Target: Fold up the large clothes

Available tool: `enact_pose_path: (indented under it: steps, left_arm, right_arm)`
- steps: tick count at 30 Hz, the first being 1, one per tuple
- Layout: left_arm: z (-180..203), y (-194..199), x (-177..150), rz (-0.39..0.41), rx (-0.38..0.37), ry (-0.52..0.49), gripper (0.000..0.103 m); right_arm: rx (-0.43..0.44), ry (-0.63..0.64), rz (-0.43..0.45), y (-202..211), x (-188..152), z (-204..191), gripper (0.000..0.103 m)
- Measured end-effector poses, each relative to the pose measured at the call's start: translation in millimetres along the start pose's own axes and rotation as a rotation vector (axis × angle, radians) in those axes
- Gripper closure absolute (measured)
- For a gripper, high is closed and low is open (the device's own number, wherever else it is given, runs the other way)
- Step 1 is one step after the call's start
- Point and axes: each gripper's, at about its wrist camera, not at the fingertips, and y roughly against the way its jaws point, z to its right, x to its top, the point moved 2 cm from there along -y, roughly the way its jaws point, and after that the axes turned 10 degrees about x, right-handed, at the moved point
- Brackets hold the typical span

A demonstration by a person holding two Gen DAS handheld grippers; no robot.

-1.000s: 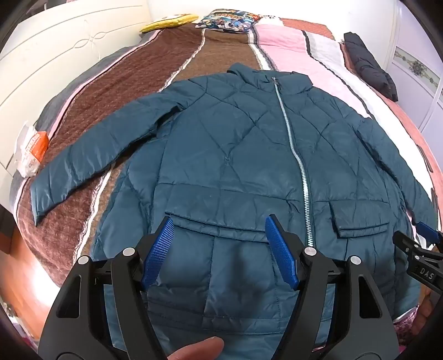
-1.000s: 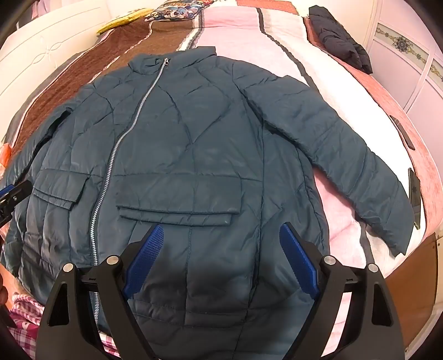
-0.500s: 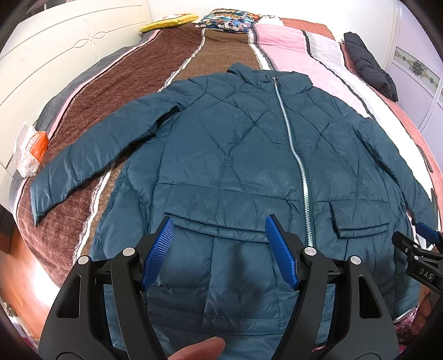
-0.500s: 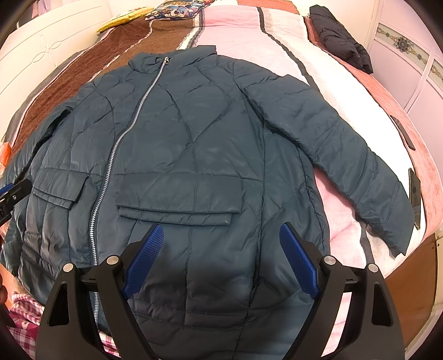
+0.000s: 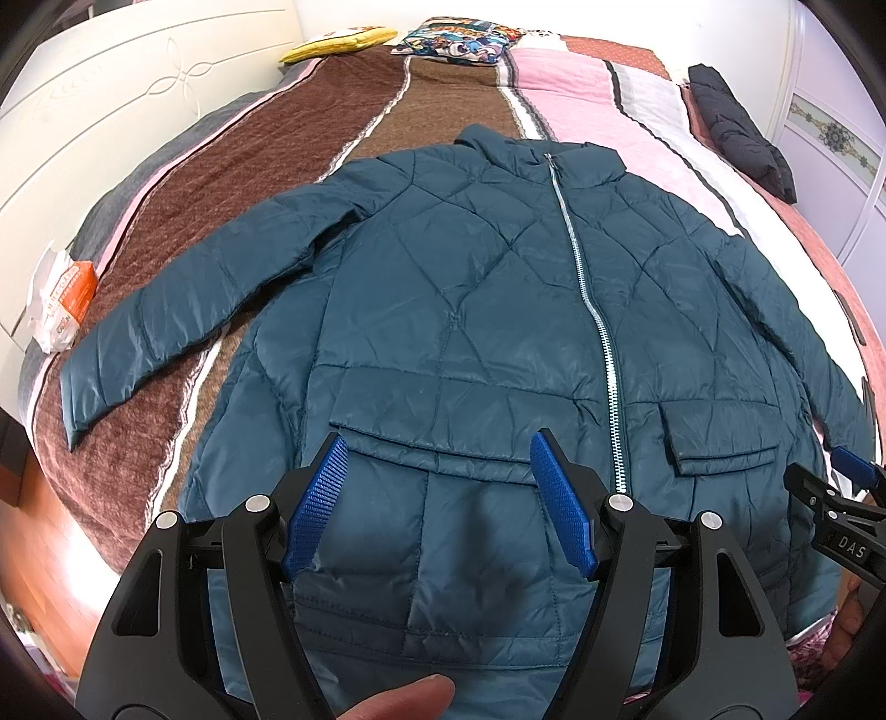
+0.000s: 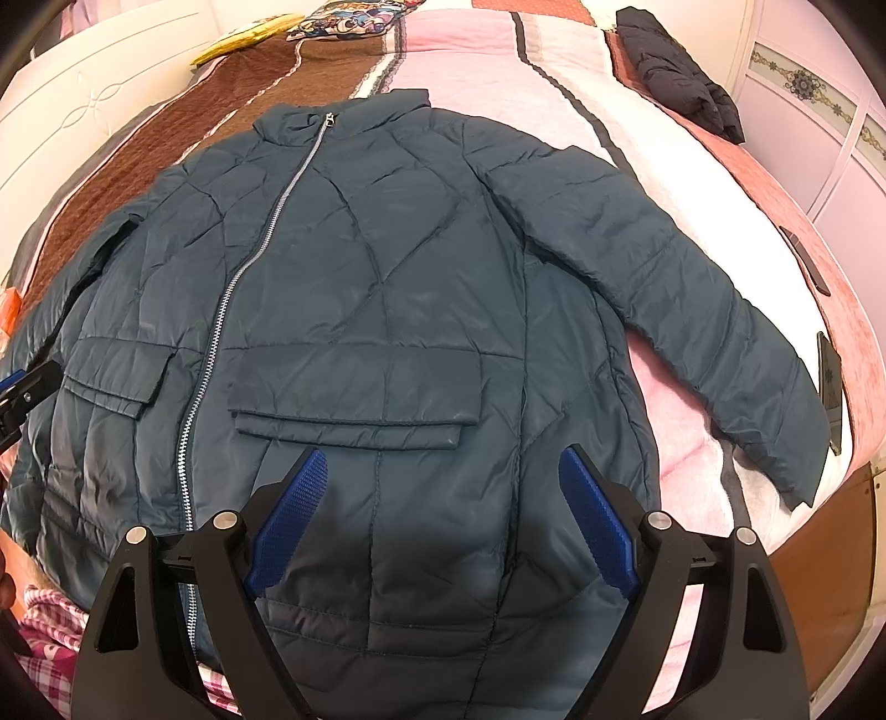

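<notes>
Both hand-held grippers (image 5: 437,498) (image 6: 443,498) hovered spread, empty, above the jacket (image 5: 498,332); its slick shell risked slipping when pinched.

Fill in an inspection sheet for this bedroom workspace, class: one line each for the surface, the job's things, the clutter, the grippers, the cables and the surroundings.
Surface: bed with a striped brown, pink and white cover.
Job's things: teal jacket lies flat, front up, zipped, both sleeves spread outward; not yet folded.
Clutter: yellow cushion and patterned cushion at the far end; dark garment on the bed's right edge; orange and white packet at the left edge.
Grippers: left gripper open above the hem; right gripper open above the hem; neither holds anything.
Cables: nothing seen.
Surroundings: white panelled wardrobe on the right.
</notes>
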Motion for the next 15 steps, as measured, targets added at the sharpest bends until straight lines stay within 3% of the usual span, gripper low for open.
enact_pose_path:
  steps: [15]
  left_arm:
    - [-0.3, 0.3, -0.2, -0.004, -0.001, 0.003, 0.034]
  right_arm:
    - [0.0, 0.0, -0.002, -0.2, 0.3, 0.0, 0.019]
